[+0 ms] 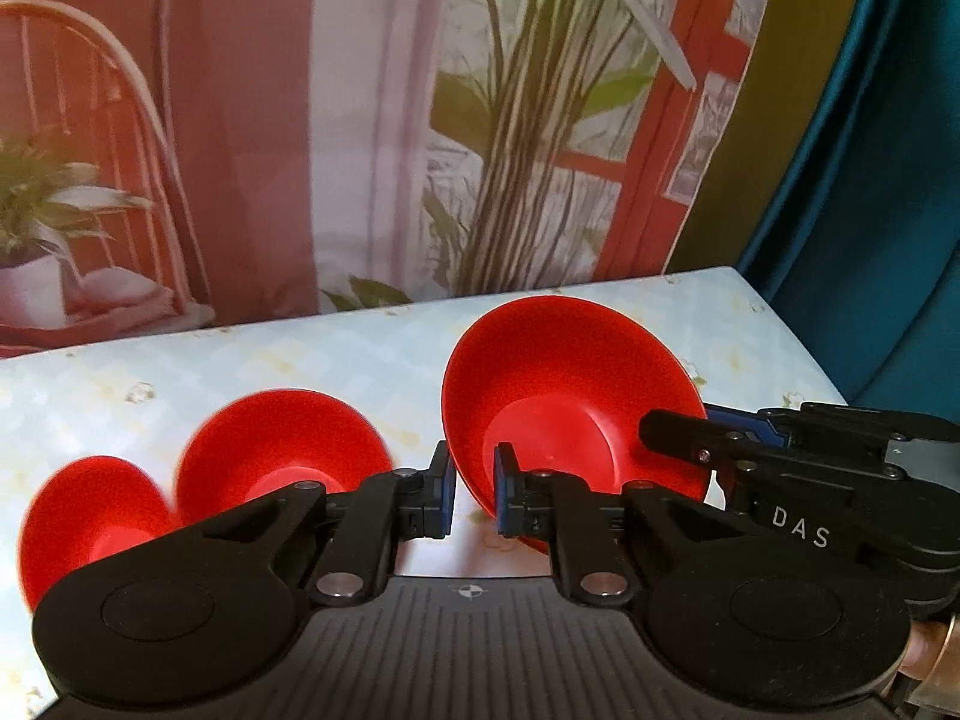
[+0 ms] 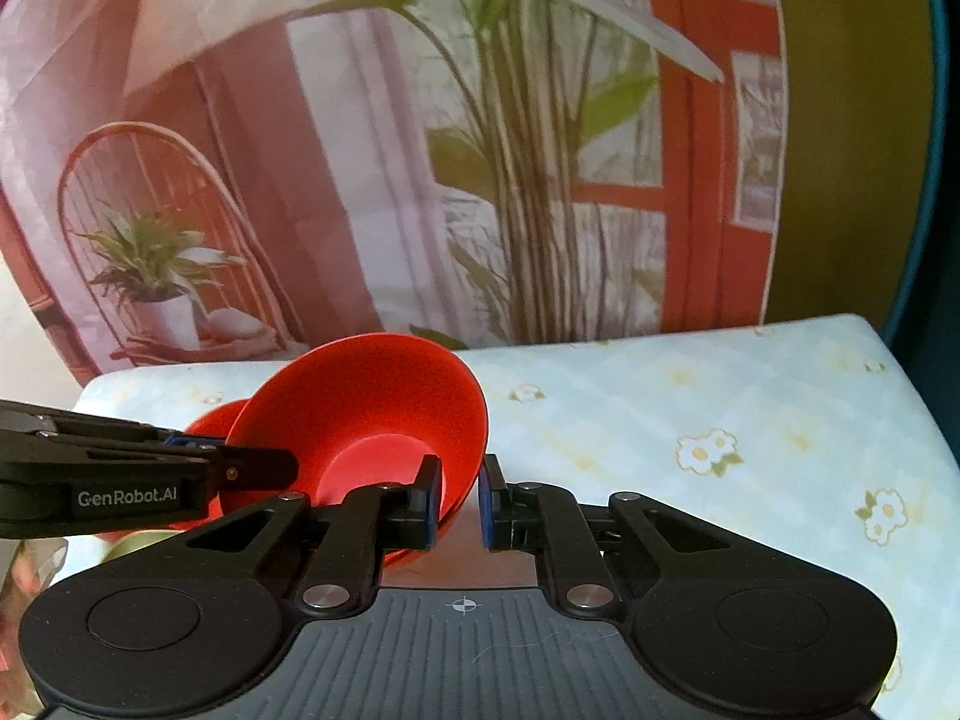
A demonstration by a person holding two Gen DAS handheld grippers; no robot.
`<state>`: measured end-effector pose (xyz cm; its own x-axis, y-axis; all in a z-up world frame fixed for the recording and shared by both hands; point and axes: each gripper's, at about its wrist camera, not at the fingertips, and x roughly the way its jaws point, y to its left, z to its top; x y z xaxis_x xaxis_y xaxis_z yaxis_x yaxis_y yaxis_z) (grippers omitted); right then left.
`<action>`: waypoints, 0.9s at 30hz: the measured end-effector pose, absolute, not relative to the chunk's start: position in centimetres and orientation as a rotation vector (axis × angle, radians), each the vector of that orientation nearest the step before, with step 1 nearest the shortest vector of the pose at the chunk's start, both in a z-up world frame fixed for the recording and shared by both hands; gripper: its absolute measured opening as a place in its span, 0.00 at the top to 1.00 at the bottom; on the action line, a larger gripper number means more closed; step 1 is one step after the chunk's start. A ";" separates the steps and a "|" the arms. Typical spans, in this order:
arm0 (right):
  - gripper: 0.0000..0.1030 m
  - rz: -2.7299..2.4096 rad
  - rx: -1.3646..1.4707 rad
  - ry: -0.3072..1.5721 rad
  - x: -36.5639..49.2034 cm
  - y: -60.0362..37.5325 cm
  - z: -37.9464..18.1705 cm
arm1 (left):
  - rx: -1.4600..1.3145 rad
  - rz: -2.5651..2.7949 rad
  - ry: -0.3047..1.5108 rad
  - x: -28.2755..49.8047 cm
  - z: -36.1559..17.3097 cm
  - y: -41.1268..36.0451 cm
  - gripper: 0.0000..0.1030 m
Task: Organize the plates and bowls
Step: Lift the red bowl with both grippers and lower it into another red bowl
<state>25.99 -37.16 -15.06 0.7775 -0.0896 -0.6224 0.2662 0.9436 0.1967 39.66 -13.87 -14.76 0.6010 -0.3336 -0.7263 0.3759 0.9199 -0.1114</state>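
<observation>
A red bowl [image 1: 570,396] is held tilted above the table, its opening facing me. Both grippers pinch its rim from opposite sides. My left gripper [image 1: 474,498] has the bowl's near left rim between its fingers. My right gripper [image 2: 459,498] is shut on the bowl [image 2: 372,408] at its near right rim. The right gripper also shows in the left wrist view [image 1: 690,444], and the left gripper in the right wrist view [image 2: 264,468]. Two more red bowls [image 1: 276,444] [image 1: 90,510] sit side by side on the table at the left.
The table has a pale floral cloth [image 2: 690,420]. A printed backdrop with plants and a red door [image 1: 480,120] hangs right behind it. A teal curtain [image 1: 870,180] is at the right, past the table's edge.
</observation>
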 end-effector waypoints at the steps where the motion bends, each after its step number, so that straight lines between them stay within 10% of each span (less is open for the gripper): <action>1: 0.88 -0.189 0.279 0.652 26.1 -36.8 -14.8 | 0.051 -0.408 0.824 39.5 -14.5 -13.3 0.87; 27: 0.88 -0.102 0.185 0.683 31.0 -28.9 -12.9 | -0.079 -0.339 0.804 39.2 -14.0 -4.3 0.87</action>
